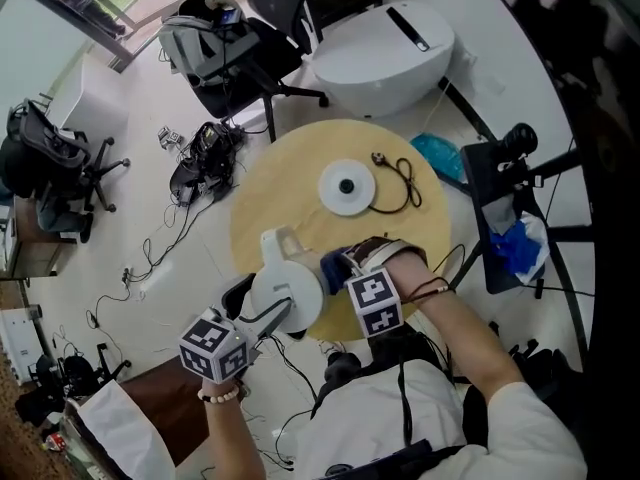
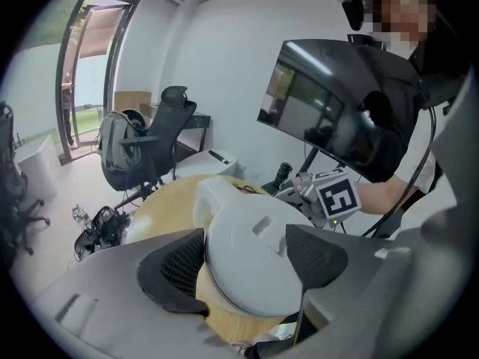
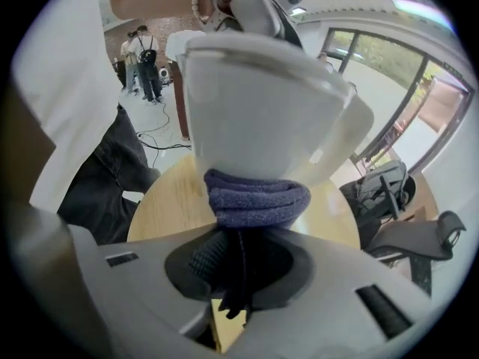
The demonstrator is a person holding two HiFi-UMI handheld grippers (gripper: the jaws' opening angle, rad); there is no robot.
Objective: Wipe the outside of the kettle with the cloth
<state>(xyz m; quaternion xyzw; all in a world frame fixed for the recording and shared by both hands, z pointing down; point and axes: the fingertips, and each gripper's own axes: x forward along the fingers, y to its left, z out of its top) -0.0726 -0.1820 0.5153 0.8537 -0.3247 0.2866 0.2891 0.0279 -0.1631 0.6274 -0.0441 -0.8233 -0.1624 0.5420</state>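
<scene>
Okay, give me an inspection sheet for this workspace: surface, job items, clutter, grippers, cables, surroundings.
Surface: round wooden table.
Job's things: white kettle, tilted, near the table's near edge; blue cloth pressed against its side.
Clutter: kettle base stands mid-table with no kettle on it; nothing else seen.
Grippers: left gripper clamped across the kettle; right gripper shut on the cloth.
Cables: base cord looped on the table; loose cables on the floor.
Surroundings: office chair; dark gear on the floor.
</scene>
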